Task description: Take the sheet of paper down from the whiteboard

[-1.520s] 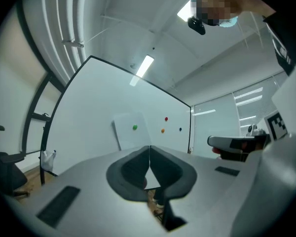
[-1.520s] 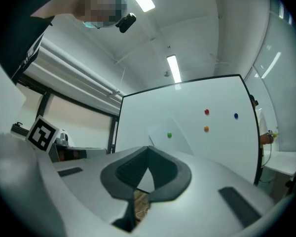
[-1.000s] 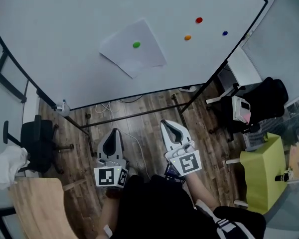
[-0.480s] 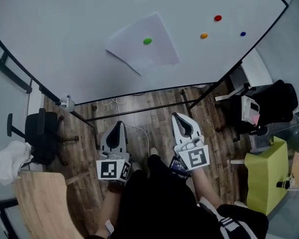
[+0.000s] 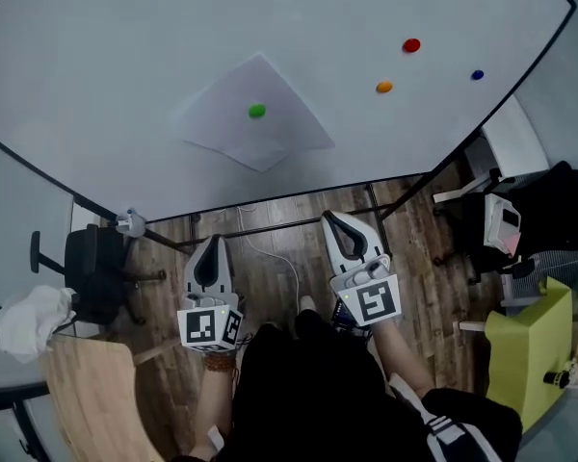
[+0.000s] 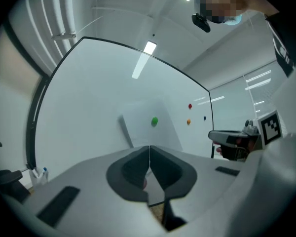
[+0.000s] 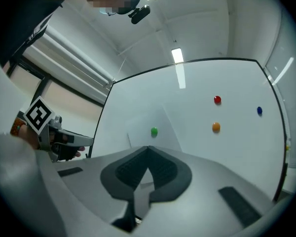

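A white sheet of paper (image 5: 253, 114) hangs tilted on the whiteboard (image 5: 125, 75), pinned by a green magnet (image 5: 257, 111). The same sheet (image 6: 148, 125) and green magnet (image 6: 154, 121) show ahead in the left gripper view, and the sheet (image 7: 150, 130) with its magnet (image 7: 154, 131) in the right gripper view. My left gripper (image 5: 210, 250) is shut and empty, held level below the board. My right gripper (image 5: 339, 227) is shut and empty too, beside it to the right. Both point at the board from a distance, touching nothing.
Red (image 5: 411, 44), orange (image 5: 384, 87) and blue (image 5: 477, 74) magnets sit on the board right of the sheet. The board's stand legs (image 5: 270, 221) cross the wooden floor below. A black office chair (image 5: 91, 272) stands left, a wooden tabletop (image 5: 87, 393) lower left, a yellow-green seat (image 5: 530, 354) right.
Both grippers have come closer to the whiteboard, which now fills more of the head view. The sheet has shifted lower and leftward in the picture. Both stay shut.
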Tool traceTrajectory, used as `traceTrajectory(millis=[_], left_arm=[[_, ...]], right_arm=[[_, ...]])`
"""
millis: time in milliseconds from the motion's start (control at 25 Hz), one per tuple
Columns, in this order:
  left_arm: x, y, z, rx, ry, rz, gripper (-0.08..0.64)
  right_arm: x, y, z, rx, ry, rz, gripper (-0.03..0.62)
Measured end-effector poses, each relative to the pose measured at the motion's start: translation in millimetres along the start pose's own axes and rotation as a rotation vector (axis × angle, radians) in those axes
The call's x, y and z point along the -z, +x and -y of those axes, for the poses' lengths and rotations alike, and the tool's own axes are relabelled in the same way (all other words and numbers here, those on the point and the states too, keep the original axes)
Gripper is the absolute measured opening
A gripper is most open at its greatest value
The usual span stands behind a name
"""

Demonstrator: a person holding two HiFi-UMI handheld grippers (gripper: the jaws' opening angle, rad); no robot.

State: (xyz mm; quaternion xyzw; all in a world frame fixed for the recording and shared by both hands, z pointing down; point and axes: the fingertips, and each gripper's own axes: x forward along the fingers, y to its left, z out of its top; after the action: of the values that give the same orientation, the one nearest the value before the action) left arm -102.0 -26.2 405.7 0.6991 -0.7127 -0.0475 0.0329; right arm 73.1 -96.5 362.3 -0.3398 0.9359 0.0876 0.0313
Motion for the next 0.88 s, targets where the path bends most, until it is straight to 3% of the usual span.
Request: traceTrajectory(millis=[280, 880], left_arm=[[0.6, 34.4, -6.6, 0.017, -0.017, 0.013, 0.012], [12.7, 112.3, -77.1, 0.146, -0.09, 0.043, 0.014]], right_arm=[[5.5, 22.6, 25.4, 0.024, 0.01, -0.009, -0.003], [13.0, 90.5, 33.5, 0.147, -0.13, -0.067, -0.003]])
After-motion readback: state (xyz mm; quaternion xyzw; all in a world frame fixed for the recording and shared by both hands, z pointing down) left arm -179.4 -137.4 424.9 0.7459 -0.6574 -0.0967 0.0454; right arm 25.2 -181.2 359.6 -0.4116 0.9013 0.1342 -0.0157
